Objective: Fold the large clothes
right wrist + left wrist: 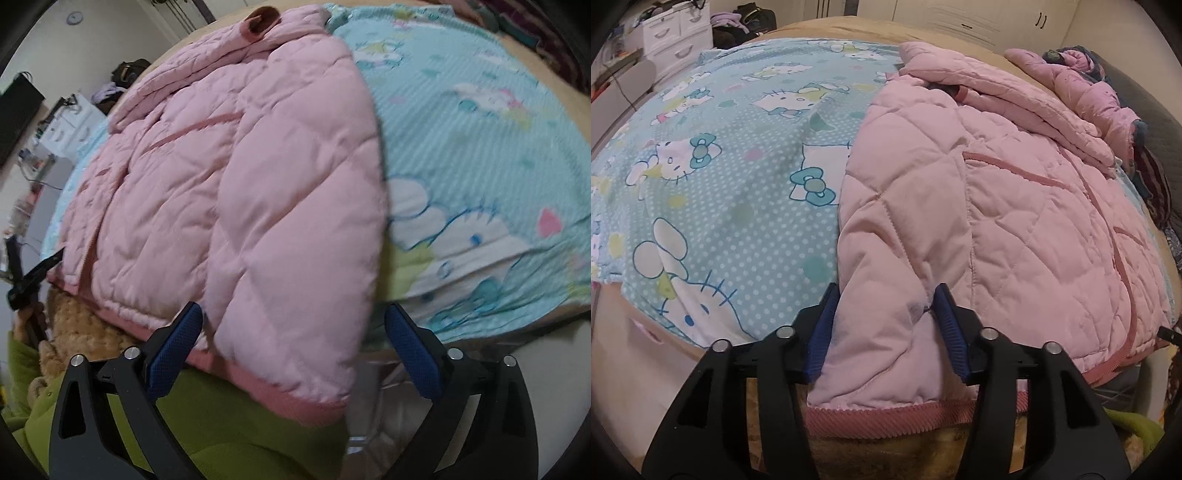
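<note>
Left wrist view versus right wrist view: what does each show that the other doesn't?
Only the left wrist view shows the left gripper straddling a bunched fold at the jacket's hem, and a second pink garment at the far edge. Only the right wrist view shows the right gripper open around the jacket's corner, and a green sleeve. Both show the pink quilted jacket on the cartoon-print sheet.

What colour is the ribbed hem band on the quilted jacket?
Dusty rose, darker than the pale pink quilted jacket; the hem band shows best in the left wrist view.
</note>
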A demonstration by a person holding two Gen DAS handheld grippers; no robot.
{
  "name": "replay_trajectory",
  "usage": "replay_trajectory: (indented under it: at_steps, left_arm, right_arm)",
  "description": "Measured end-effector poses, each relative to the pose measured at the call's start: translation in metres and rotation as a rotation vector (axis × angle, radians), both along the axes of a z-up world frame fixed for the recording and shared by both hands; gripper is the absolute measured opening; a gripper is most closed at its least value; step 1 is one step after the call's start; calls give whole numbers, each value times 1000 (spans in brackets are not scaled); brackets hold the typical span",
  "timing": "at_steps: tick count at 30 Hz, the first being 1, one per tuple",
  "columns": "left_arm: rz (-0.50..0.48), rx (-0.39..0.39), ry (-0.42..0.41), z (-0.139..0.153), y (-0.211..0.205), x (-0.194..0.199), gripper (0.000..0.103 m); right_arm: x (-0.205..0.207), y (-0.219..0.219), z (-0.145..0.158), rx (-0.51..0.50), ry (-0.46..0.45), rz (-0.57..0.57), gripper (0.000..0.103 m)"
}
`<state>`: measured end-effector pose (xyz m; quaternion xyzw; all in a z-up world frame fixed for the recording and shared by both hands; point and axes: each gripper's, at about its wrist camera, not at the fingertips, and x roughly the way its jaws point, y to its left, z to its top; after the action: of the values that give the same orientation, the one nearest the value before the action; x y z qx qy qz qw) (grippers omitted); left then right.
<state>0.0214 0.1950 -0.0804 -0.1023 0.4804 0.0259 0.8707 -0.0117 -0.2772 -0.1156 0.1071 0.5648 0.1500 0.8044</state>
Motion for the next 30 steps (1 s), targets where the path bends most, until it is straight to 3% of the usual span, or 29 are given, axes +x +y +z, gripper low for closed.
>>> replay_trajectory:
  at_steps: [2, 3, 4, 6, 8, 12, 18, 25, 30]
  left_arm:
    - [-9, 9, -10, 7, -6, -3, 21]
    - [-13, 16, -17, 10, -9, -4, 19]
    - [-17, 29, -25, 14, -12, -4, 17]
    - [-19, 30, -54, 23, -15, -6, 14]
    - [-17, 20, -79, 31, -14, -6, 12]
    - [-14, -1, -150, 61, -13, -2, 11]
    - [-28, 35, -257, 112, -27, 14, 11]
    - [-49, 116, -313, 146, -49, 34, 11]
    - [-53, 136, -323, 154, -53, 42, 11]
  right_arm:
    - [-6, 1, 3, 17, -13, 4, 64]
    - [-9, 1, 7, 10, -36, 20, 53]
    - [-12, 2, 10, 3, -52, 33, 49]
    - [-16, 3, 23, 11, -91, 64, 27]
    - [-16, 3, 46, 46, -163, 95, 19]
    - [-5, -1, 85, 113, -289, 132, 16]
    - [23, -7, 134, 173, -467, 129, 15]
    - [48, -5, 158, 203, -556, 117, 14]
    - [64, -11, 164, 226, -576, 89, 14]
